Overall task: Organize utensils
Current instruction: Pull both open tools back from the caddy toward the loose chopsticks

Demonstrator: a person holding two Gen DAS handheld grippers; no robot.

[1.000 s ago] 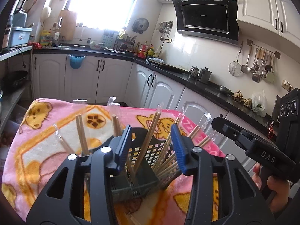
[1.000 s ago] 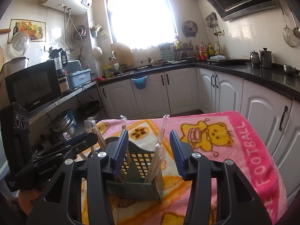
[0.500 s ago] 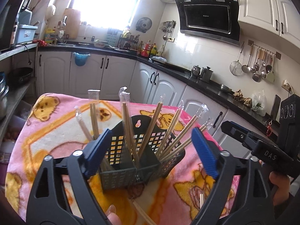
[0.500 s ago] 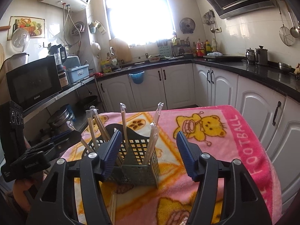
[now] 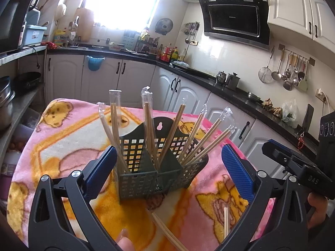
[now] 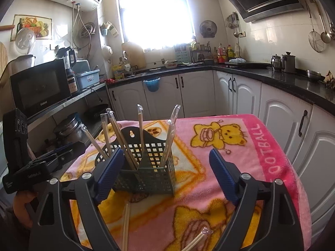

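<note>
On the pink bear-print fleece blanket (image 5: pixel 62 138) stands the dark green perforated plastic utensil basket (image 5: pixel 146 175), its compartments holding wrapped wooden chopsticks (image 5: pixel 170 133). Left gripper (image 5: pixel 167 167) and right gripper (image 6: pixel 165 171) have just been opening; both stand released, gripping nothing. Loose chopsticks (image 6: pixel 126 226) lie beside the basket.

You are working in strong daylight pouring through the window (image 5: pixel 123 2), which is blowing out to pure white and glaring off the wall tiles (image 6: pixel 270 33). Fisheye distortion is bending the cabinets (image 6: pixel 314 138) and darkening every corner; the focus is staying sharp.
</note>
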